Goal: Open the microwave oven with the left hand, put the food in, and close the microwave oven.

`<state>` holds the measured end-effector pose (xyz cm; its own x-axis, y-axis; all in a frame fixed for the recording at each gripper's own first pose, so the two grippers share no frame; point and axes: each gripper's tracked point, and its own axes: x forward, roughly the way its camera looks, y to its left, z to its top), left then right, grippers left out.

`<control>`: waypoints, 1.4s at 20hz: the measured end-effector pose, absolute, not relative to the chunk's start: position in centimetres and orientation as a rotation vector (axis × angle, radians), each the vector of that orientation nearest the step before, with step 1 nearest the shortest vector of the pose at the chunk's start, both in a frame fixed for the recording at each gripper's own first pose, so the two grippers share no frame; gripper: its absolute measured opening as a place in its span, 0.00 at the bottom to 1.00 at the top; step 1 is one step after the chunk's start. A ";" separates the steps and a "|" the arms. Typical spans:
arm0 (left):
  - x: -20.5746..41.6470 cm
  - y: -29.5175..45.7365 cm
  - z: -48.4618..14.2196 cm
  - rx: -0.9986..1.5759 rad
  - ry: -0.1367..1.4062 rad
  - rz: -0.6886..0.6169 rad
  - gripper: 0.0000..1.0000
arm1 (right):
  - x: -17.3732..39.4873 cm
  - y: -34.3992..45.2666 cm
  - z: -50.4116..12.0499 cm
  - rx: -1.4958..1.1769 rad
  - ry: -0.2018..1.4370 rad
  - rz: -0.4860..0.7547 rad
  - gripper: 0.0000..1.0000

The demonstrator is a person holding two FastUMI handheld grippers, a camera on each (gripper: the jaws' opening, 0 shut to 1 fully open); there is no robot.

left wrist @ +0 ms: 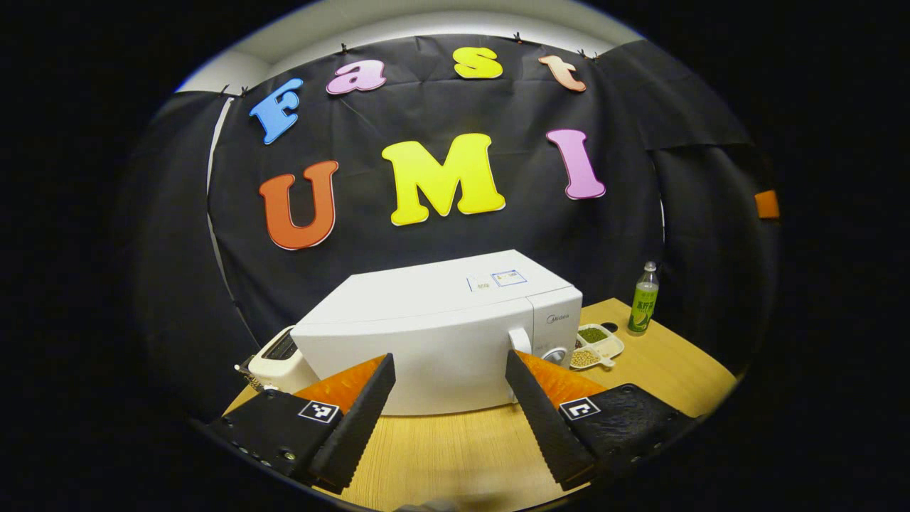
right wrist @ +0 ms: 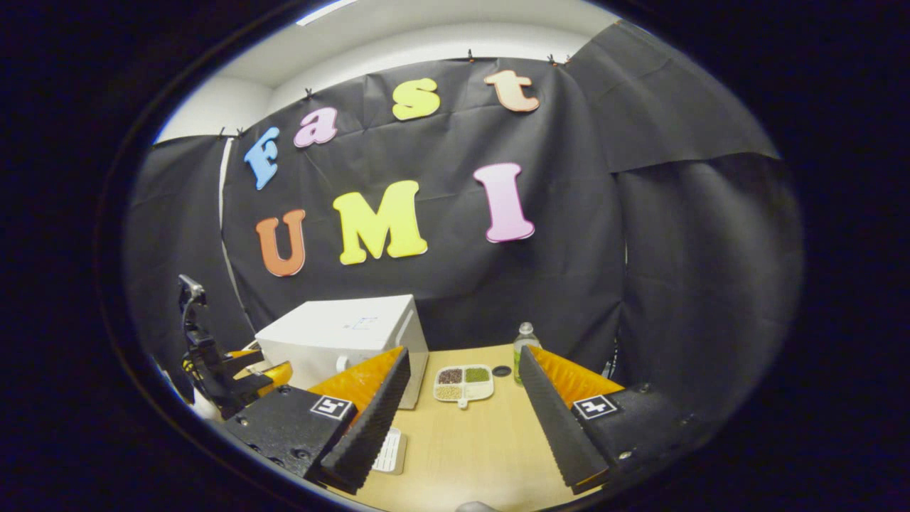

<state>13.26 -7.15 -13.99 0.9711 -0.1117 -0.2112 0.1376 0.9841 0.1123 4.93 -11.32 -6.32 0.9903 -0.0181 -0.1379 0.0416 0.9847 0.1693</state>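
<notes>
- The white microwave [left wrist: 441, 334] sits on the wooden table [left wrist: 455, 448], door shut, with a "Midea" logo by the handle; the stickers on top are too small to read.
- The left gripper [left wrist: 451, 412] has its jaws spread wide, nothing between them, facing the microwave door.
- The right gripper [right wrist: 462, 419] is also wide apart and empty.
- The food tray [right wrist: 464, 383] sits on the table just right of the microwave.
- A green bottle [left wrist: 644, 307] stands behind the tray; I can't read its label.

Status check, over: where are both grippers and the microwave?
Left gripper open, facing microwave, door shut. Right gripper open, empty, short of food tray. Nothing blocking the handle.
</notes>
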 end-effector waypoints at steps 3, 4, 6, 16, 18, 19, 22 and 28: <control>10.7 -4.5 -10.2 0.108 0.167 -0.099 0.96 | 3.1 -9.8 -5.0 0.189 0.104 -0.061 0.98; 9.5 -3.7 -9.0 0.102 0.158 -0.100 0.96 | 2.5 -9.5 -4.9 0.176 0.106 -0.077 0.98; 7.6 -2.0 -6.4 0.097 0.130 -0.101 0.96 | 1.4 -8.4 -4.0 0.170 0.084 -0.096 0.98; 1.0 4.2 0.9 0.022 0.037 -0.009 0.96 | -1.4 -2.2 -0.7 0.133 0.043 -0.084 0.98; 0.3 4.0 1.2 -0.002 0.025 -0.013 0.96 | -1.5 -1.4 -0.3 0.119 0.047 -0.069 0.91; 0.0 4.1 1.2 -0.005 0.027 -0.013 0.96 | -1.5 -1.1 0.1 0.108 0.042 -0.064 0.98; -0.4 4.7 1.3 -0.001 0.023 0.002 0.96 | -2.1 -0.5 0.8 0.087 0.037 -0.050 0.98; -0.7 4.9 1.5 0.007 0.019 0.016 0.96 | -2.3 -0.6 1.2 0.073 0.029 -0.036 0.91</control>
<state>-0.72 4.93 1.48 0.9997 0.0165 -0.0194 -0.0164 0.9998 0.0068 -2.31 -0.62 1.20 0.9989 -0.0352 -0.0305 0.0373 0.9967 0.0720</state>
